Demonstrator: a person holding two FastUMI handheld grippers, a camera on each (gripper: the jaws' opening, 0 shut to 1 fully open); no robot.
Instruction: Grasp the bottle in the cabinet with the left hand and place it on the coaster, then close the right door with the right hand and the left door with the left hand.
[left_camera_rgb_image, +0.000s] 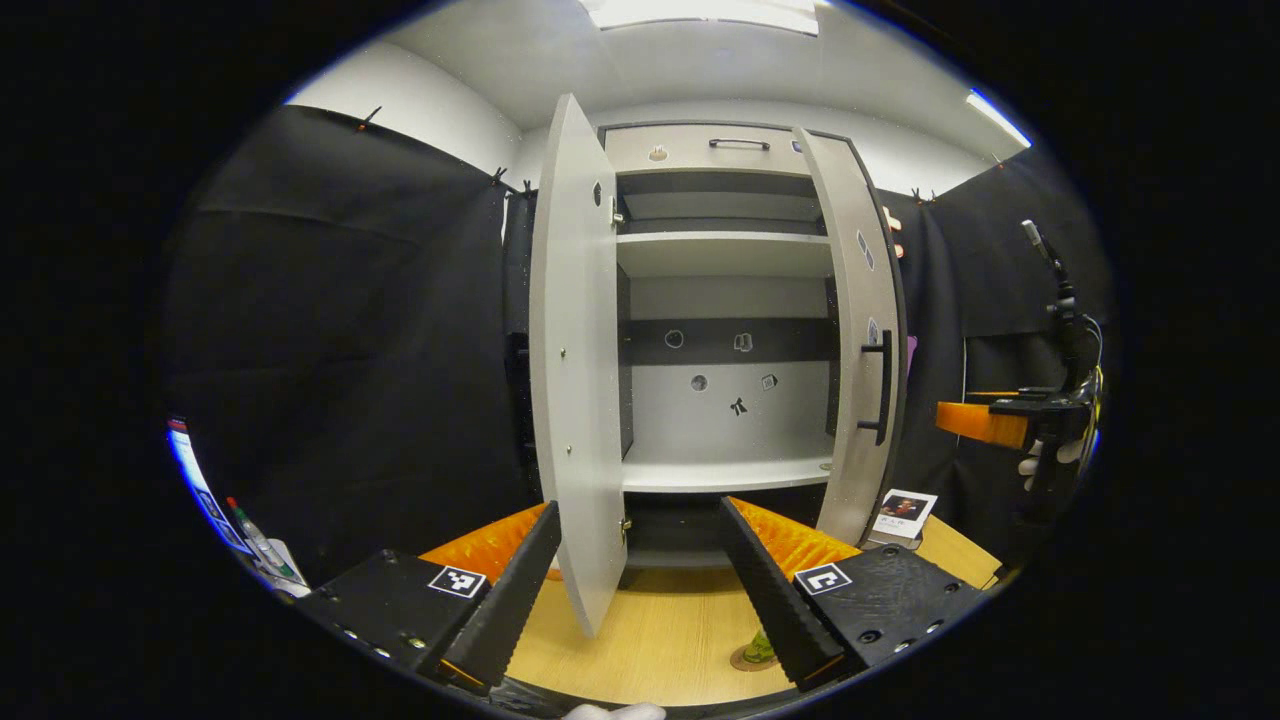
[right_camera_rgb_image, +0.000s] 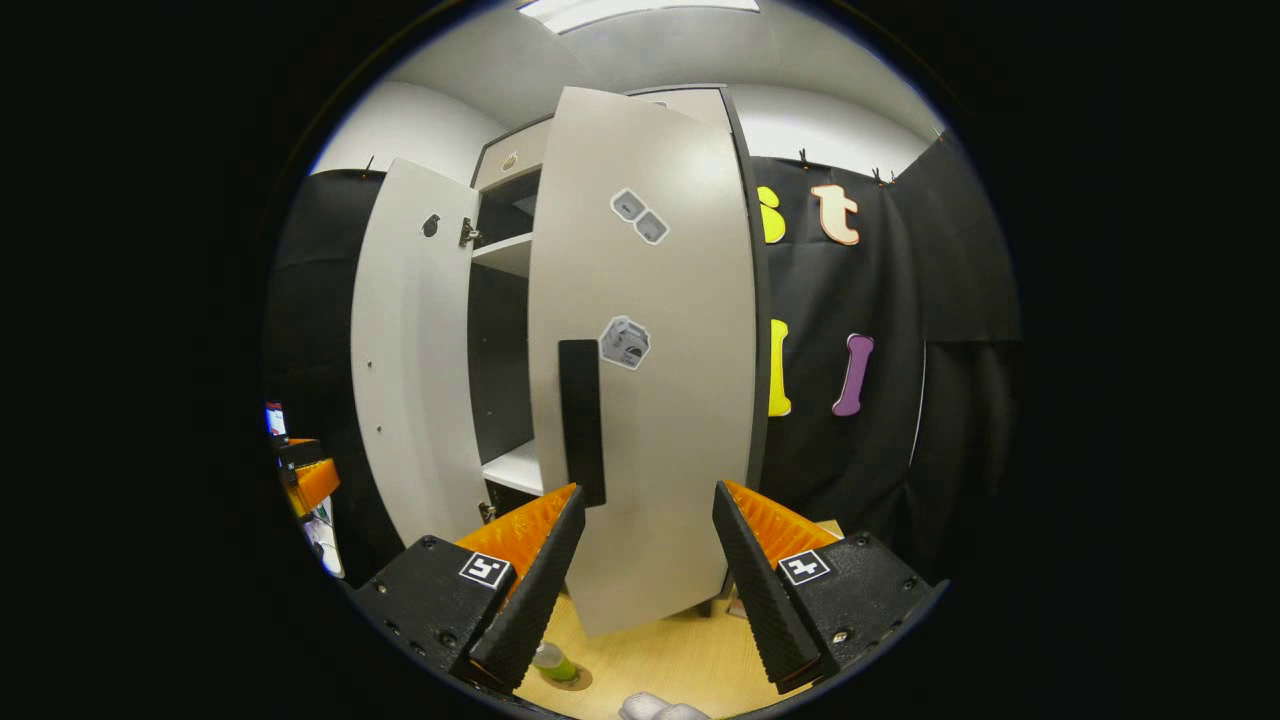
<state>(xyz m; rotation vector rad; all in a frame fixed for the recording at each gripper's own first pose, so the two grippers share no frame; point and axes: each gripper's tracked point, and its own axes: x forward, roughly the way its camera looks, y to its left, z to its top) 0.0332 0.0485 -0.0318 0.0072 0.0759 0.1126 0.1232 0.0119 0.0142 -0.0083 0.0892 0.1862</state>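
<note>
Left tongs released, spread wide before the cabinet, straddling the bottom edge of the left door, touching nothing. Right tongs likewise released, gaping just in front of the right door, near its dark handle. Bottle standing on the coaster on the counter, down in front of the cabinet. Both doors ajar, shelves bare. Photo card on the counter beside the right door
</note>
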